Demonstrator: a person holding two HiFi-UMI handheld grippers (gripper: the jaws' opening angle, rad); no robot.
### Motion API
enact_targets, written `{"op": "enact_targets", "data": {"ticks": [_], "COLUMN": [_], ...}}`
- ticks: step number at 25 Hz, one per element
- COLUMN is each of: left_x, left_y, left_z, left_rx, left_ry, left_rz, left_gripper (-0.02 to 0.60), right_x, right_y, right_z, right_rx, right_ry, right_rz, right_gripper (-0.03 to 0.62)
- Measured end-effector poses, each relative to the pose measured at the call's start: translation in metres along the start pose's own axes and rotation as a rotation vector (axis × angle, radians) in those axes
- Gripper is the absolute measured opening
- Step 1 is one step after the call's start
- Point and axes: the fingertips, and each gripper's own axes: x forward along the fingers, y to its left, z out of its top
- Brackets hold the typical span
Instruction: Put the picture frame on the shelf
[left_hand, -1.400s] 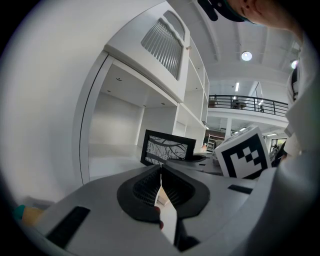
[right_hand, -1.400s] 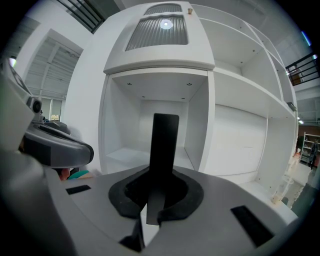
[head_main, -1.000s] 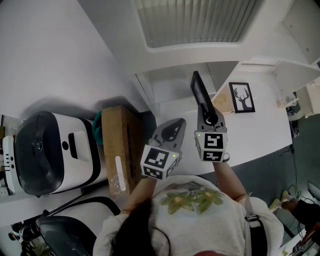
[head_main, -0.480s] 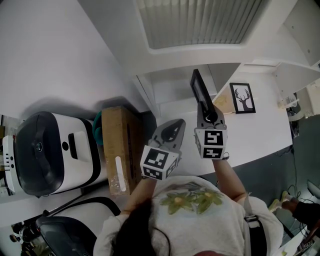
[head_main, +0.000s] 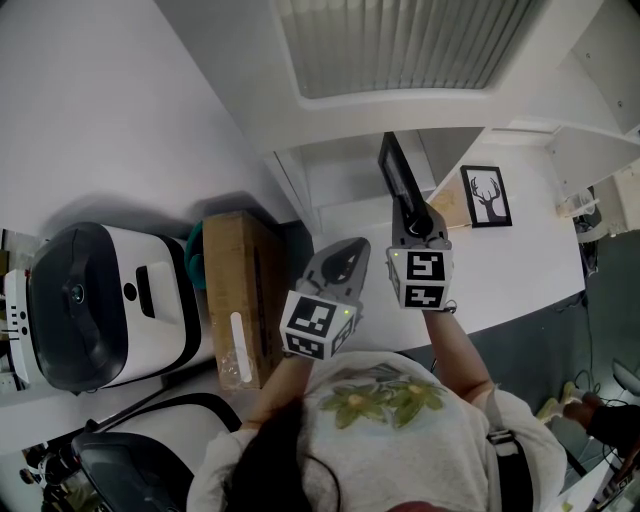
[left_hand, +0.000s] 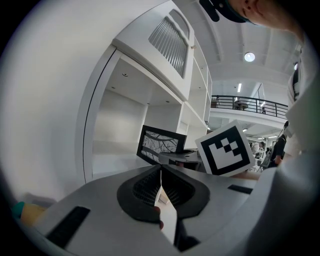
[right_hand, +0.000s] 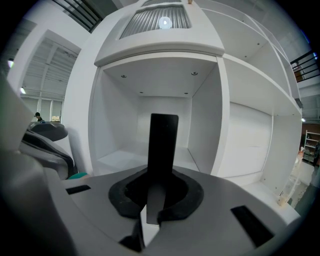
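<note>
White shelf (right_hand: 125, 160) ahead: clamping black picture frame (right_hand: 164, 145) edge-on by its lower edge in right gripper (right_hand: 151, 197). Carrying nothing in left gripper (left_hand: 161, 187), jaws pressed together.

Bright, even indoor light floods the white shelf (head_main: 350, 200), leaving only a soft shadow on the wall by the cardboard box (head_main: 240, 300) in the sharp head view. Both gripper views are round fisheye pictures with black corners and bowed lines. A ceiling lamp (left_hand: 249, 57) glares in the left gripper view. In the right gripper view the picture frame (right_hand: 163, 145) reads as a featureless dark silhouette, and the near foreground is blurred.
</note>
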Motion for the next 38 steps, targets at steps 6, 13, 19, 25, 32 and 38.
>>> {"op": "enact_targets", "data": {"ticks": [6,13,19,25,32,38], "left_x": [0.001,0.003,0.003,0.003,0.002,0.002], "left_y": [0.004,0.004,0.007,0.01,0.011,0.011], "left_z": [-0.004,-0.006,-0.007,-0.006,-0.007,-0.006], "left_rx": [-0.007,-0.012,-0.014,-0.016,-0.017,-0.017], "left_ry": [0.008,0.015,0.019,0.018,0.02,0.02], "left_rz": [0.009,0.008,0.013,0.02,0.021,0.02], "left_gripper": [0.031,0.031,0.031,0.031,0.031,0.031], "right_x": [0.008,0.019,0.029,0.039,0.046,0.052], "right_y": [0.0,-0.001,0.0,-0.001,0.001,0.001], "right_z": [0.002,0.005,0.009,0.012,0.013,0.015], "right_rx": [-0.005,-0.002,-0.004,-0.003,-0.008,-0.004], "right_ry": [0.0,-0.002,-0.001,0.001,0.006,0.013], "right_rz": [0.005,0.006,0.01,0.016,0.022,0.03], "right_gripper": [0.041,0.041,0.041,0.041,0.041,0.041]}}
